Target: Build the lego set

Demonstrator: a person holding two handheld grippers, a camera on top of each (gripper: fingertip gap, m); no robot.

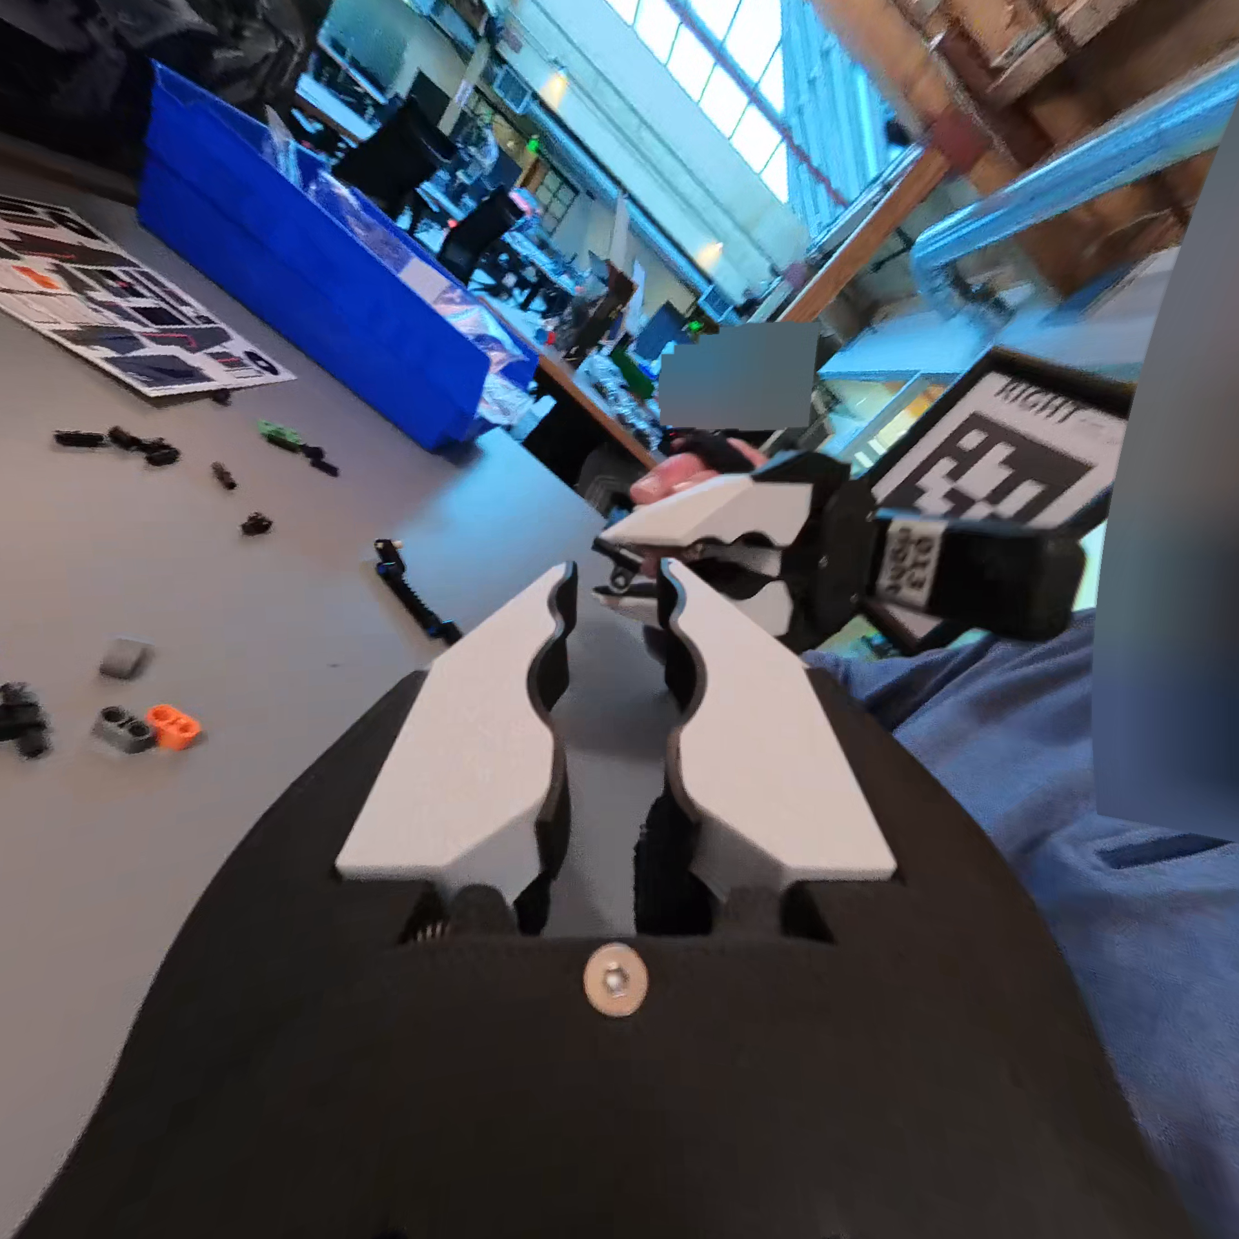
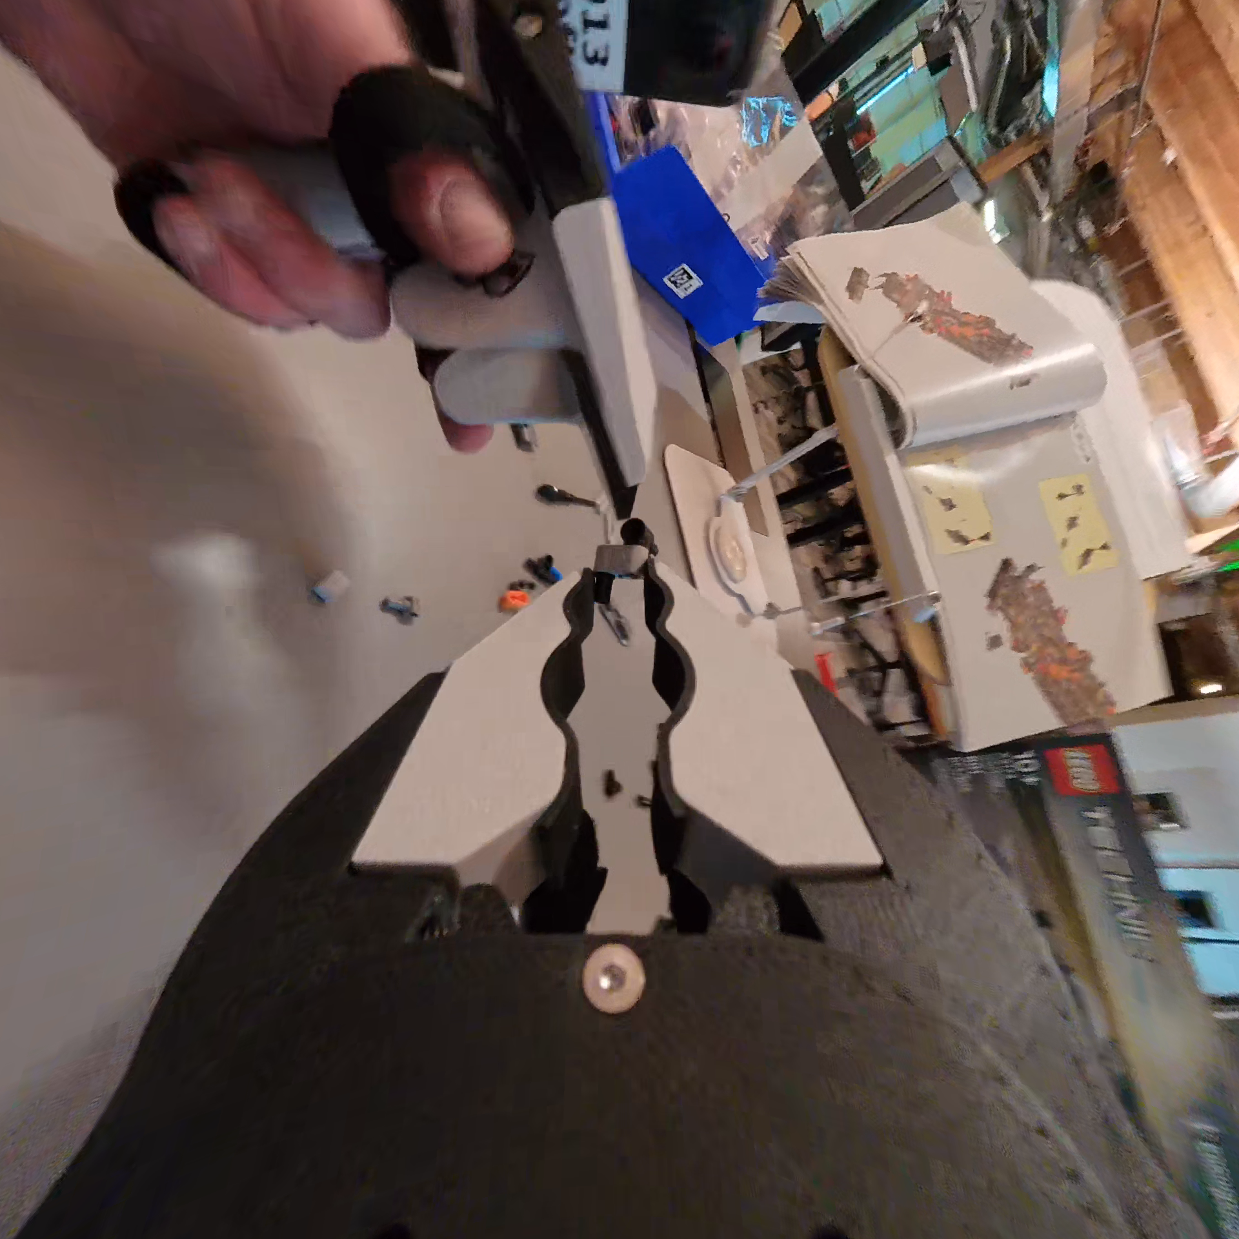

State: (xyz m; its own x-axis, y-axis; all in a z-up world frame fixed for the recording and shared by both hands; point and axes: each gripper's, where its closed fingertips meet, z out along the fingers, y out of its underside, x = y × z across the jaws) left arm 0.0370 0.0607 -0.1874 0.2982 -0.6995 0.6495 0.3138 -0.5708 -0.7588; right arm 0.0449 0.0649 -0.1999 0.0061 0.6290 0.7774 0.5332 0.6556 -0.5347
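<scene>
Right gripper (image 2: 617, 576) pinching grey lego piece (image 2: 615, 560), long axis crosswise

the right gripper (image 2: 618, 575) pinches a small grey lego piece (image 2: 618, 558) at its tips, a black peg (image 2: 637, 533) sticking out of the piece. just above, the left gripper (image 2: 603, 362) is held by a hand (image 2: 281, 221). loose pieces (image 2: 402, 607) dot the tabletop (image 2: 201, 737); an instruction booklet (image 2: 938, 348) stands open at the right.

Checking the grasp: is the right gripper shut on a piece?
Shut: right gripper pinches a small grey piece between its fingertips.
</scene>
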